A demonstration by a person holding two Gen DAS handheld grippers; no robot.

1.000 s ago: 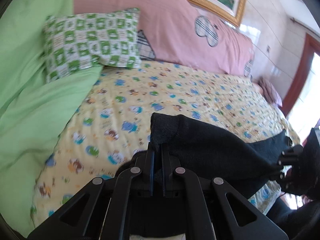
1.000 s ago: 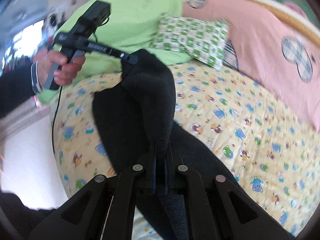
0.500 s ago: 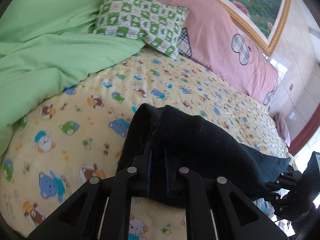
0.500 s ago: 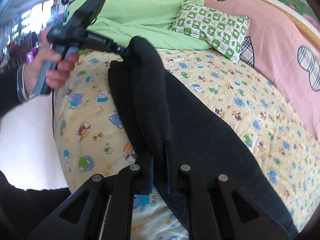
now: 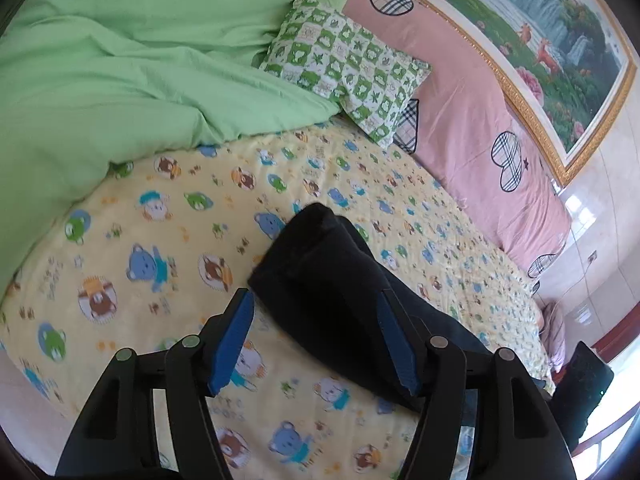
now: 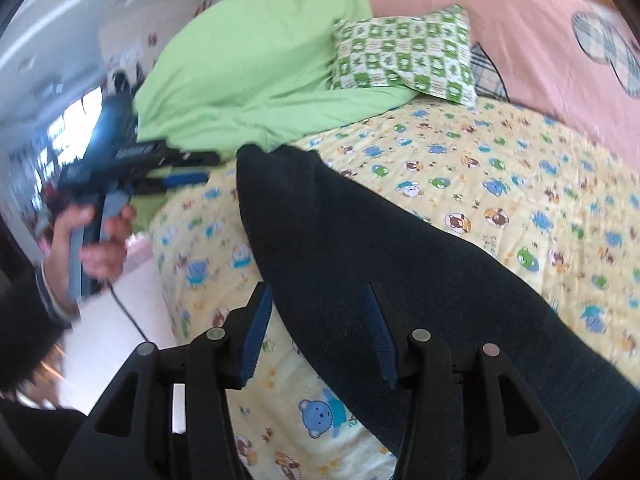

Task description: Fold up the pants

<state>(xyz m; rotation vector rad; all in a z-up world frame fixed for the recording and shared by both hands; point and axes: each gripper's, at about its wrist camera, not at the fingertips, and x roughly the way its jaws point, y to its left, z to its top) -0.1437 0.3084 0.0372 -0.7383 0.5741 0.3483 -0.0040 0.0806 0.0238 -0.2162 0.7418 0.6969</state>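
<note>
1. While the dark pants lie flat on the bed, the left tongs are spread wide, and their jaws have just been opening.
2. The folded end of the pants is seen between the two blue pads of the left tongs, but it is not pinched by them.
3. The right tongs are spread too, less wide, and their jaws have just been opening as well.
4. The pants are seen between the right pads; the cloth is not squeezed.
5. The pants are laid out long along the front edge of the bed, on the yellow bear sheet.
6. In the right view, one end is pointed toward the green blanket, near the left tongs held in the person's hand.
</note>
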